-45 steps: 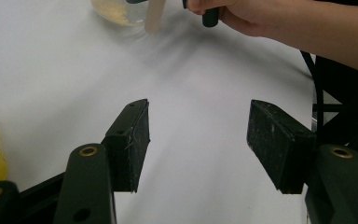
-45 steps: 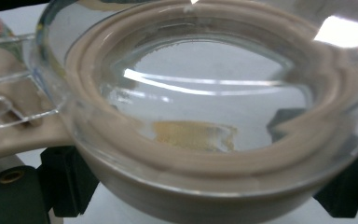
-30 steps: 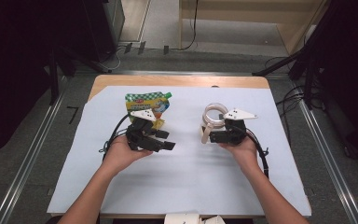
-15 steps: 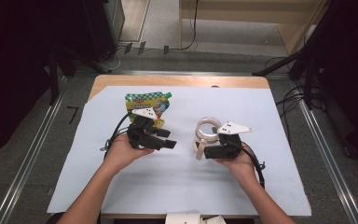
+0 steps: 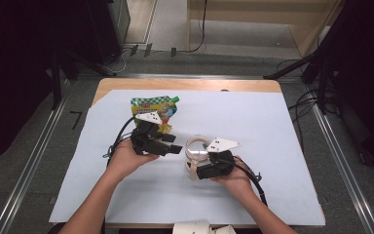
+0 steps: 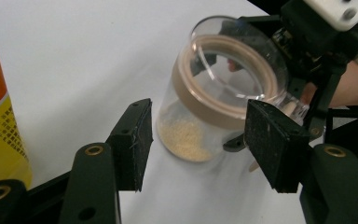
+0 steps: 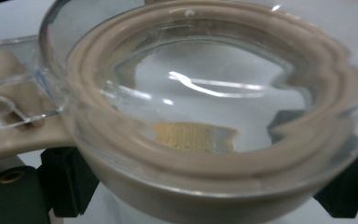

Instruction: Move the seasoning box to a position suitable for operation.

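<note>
A clear jar point(image 5: 196, 148) with a tan sealing lid is gripped by my right gripper point(image 5: 200, 169) near the middle of the white sheet. Up close the jar point(image 7: 200, 116) has the black jaws on both sides of it, and a small heap of tan grains lies inside. My left gripper point(image 5: 174, 145) points right at the jar and stands open. Along its jaws the jar point(image 6: 219, 93) lies tilted just beyond my left gripper point(image 6: 198, 140), untouched by the pads. A green-checked, yellow and orange pouch point(image 5: 154, 108) lies behind the left hand.
A white sheet point(image 5: 272, 131) covers most of the wooden table point(image 5: 185, 85). Cables trail from both grippers toward the front edge. A white object point(image 5: 195, 228) sits at the near edge. Metal rails run along the floor on both sides.
The right hand has carried the jar left and toward the person, closer to the left gripper. The left hand has kept still.
</note>
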Motion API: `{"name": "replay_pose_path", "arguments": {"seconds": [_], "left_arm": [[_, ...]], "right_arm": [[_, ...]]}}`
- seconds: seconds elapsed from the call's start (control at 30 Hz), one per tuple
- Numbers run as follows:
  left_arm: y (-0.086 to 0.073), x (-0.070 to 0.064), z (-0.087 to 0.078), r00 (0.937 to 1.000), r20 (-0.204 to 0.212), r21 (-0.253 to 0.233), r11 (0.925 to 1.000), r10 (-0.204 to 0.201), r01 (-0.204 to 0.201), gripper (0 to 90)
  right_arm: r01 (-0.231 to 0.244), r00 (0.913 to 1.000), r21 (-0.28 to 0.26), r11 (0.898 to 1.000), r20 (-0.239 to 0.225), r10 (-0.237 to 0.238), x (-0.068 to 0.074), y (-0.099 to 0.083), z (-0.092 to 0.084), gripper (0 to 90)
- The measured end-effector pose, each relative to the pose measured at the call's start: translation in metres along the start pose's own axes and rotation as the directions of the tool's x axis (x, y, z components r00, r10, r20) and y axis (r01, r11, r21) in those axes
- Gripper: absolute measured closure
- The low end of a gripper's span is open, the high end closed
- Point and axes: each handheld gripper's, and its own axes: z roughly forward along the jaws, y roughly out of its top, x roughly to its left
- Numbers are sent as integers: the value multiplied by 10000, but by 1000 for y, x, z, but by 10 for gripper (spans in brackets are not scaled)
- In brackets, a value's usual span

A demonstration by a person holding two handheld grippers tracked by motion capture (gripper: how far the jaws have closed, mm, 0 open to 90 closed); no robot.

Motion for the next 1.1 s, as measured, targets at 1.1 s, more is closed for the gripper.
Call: {"name": "replay_pose_path", "arguments": {"seconds": [1.1], "left_arm": [[-4, -13, 4, 9989, 426, 139, 9997, 181, -187, 474]], "right_arm": [[-211, 9994, 501, 9985, -276, 225, -3, -7, -72, 245]]}}
